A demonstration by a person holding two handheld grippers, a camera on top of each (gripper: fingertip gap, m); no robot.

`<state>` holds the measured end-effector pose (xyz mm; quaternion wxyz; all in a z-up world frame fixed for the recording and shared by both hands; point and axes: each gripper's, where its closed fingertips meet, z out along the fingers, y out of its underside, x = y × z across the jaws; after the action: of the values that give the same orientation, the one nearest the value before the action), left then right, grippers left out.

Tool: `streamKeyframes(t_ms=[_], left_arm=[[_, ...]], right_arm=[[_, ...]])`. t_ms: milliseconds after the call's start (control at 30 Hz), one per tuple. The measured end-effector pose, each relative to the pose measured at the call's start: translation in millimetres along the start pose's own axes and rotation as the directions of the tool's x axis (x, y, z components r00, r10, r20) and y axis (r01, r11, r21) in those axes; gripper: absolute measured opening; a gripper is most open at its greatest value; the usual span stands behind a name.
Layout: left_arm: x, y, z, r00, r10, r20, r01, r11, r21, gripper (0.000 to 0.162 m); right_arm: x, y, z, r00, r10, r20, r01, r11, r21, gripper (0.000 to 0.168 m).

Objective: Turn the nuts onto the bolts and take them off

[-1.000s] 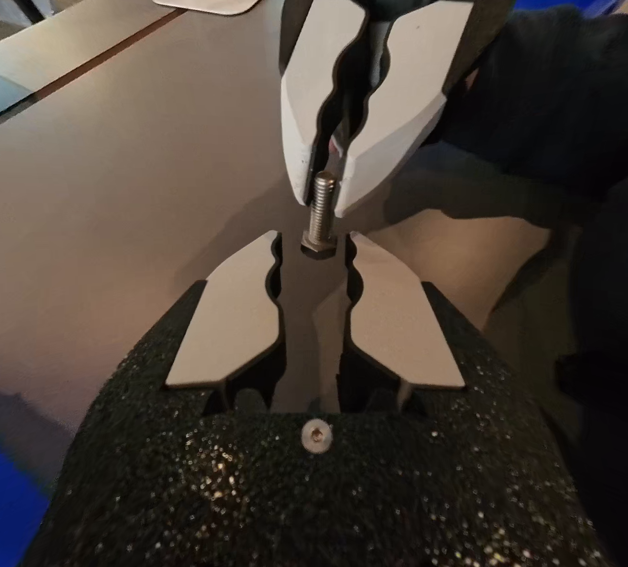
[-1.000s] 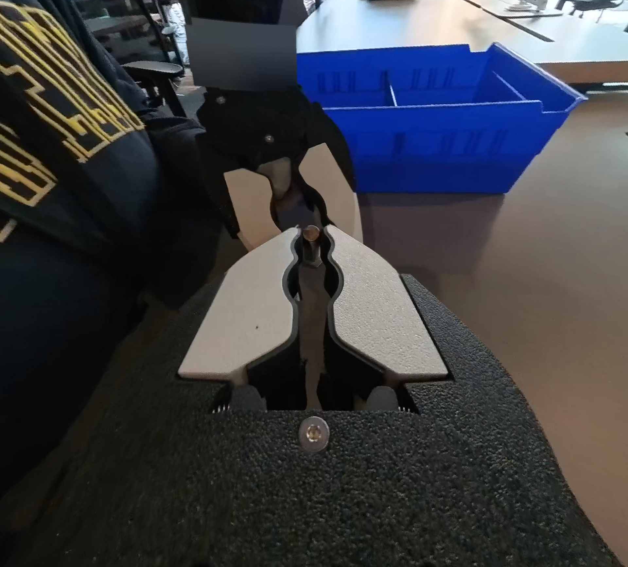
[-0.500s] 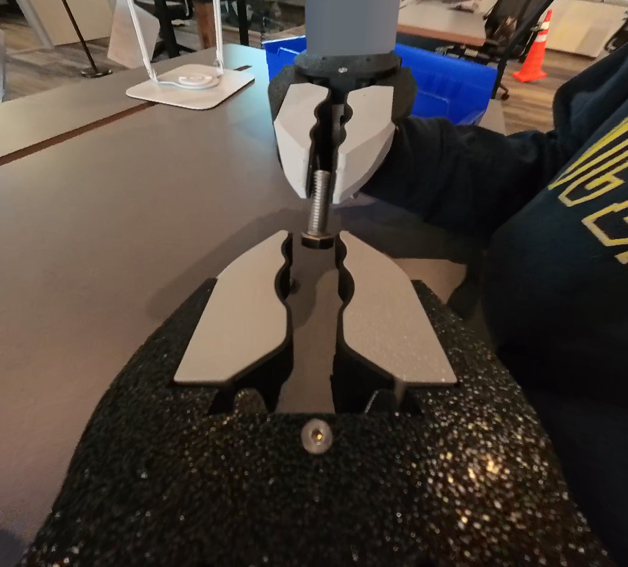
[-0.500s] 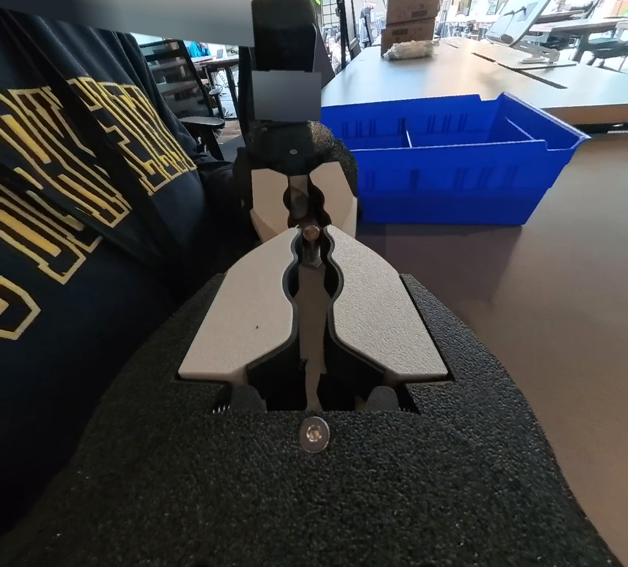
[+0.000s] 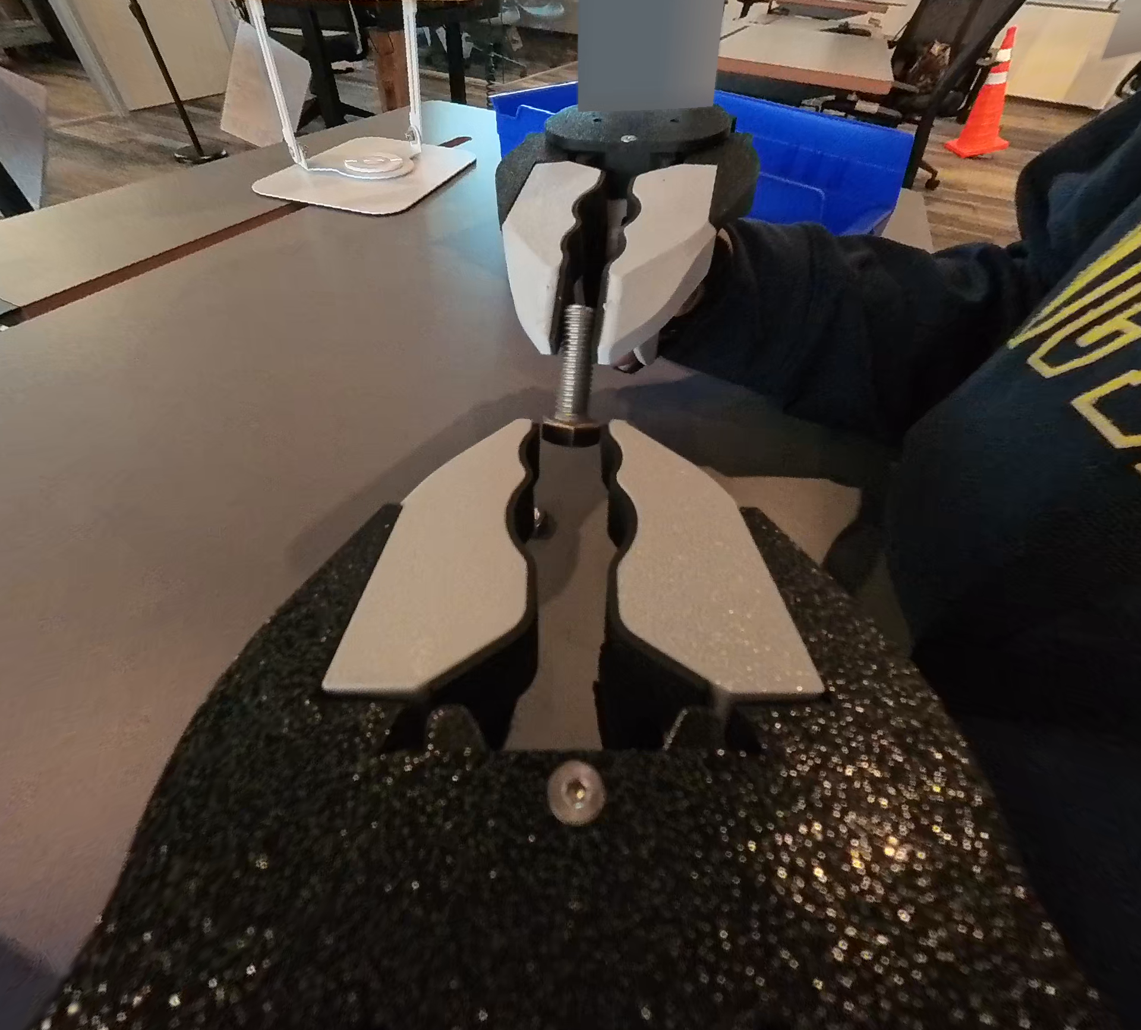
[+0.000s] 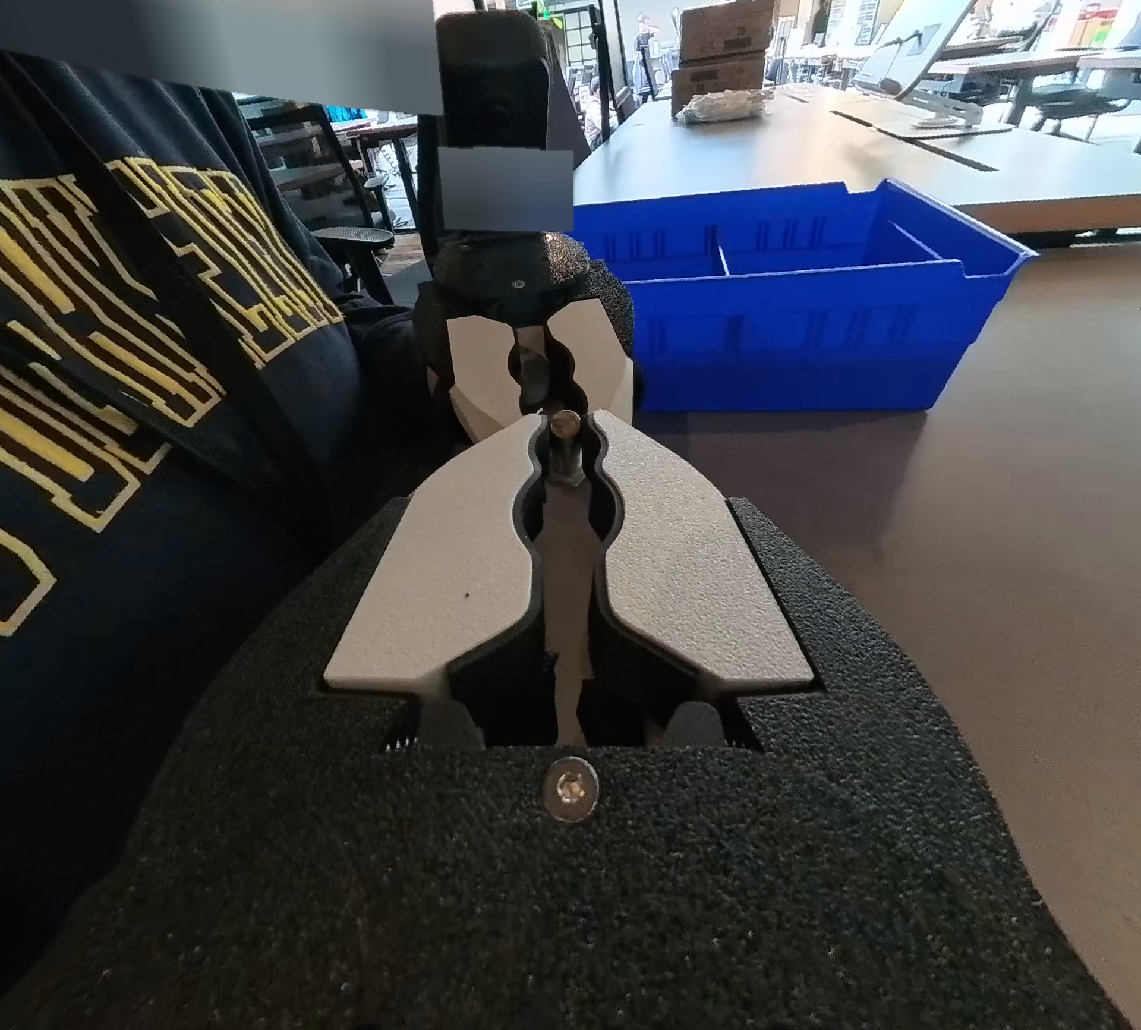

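A threaded silver steel bolt (image 5: 574, 367) is held above the brown tabletop (image 5: 247, 383), its shaft clamped at the tips of the right gripper (image 5: 577, 343). Its hexagonal end (image 5: 569, 435) is gripped between the narrowly spaced tips of the left gripper (image 5: 571, 438). A blue plastic bin (image 6: 802, 315) is seen near the far edge.

Between the two facing grippers — left gripper (image 5: 569, 435) near, right gripper (image 5: 575, 343) beyond — a bolt (image 5: 573, 367), nut (image 5: 569, 435) at its near end. Behind the right gripper, on the table (image 5: 247, 358) — a bin (image 5: 821, 167). Far left, a sign stand (image 5: 364, 173).
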<state>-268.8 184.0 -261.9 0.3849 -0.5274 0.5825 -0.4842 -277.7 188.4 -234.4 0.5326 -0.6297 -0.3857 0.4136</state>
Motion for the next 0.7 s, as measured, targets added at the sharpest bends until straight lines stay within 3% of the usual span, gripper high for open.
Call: streamKeyframes(t_ms=[233,400,567,700], left_arm=[[0.7,0.6,0.5,1.000,0.019,0.000,-0.019,1.000,0.004,0.017],[-11.6,7.5,2.3,0.991,0.065,0.119,-0.061,0.997,-0.041,0.016],[-25.9,18.1,1.4,0.978,0.042,0.204,-0.031,0.998,-0.059,0.016],[-28.7,20.1,0.0,0.977,0.035,0.209,-0.023,0.998,-0.060,0.016]], right_arm=[[-0.2,0.9,0.2,1.000,0.004,0.005,-0.004,1.000,0.000,0.010],[11.3,7.2,-8.0,0.997,0.003,-0.081,-0.008,0.998,-0.063,0.015],[27.9,61.5,-27.0,0.973,-0.045,-0.225,-0.052,0.911,-0.410,0.022],[31.2,97.0,-18.9,0.966,-0.092,-0.242,-0.064,0.821,-0.567,0.024]])
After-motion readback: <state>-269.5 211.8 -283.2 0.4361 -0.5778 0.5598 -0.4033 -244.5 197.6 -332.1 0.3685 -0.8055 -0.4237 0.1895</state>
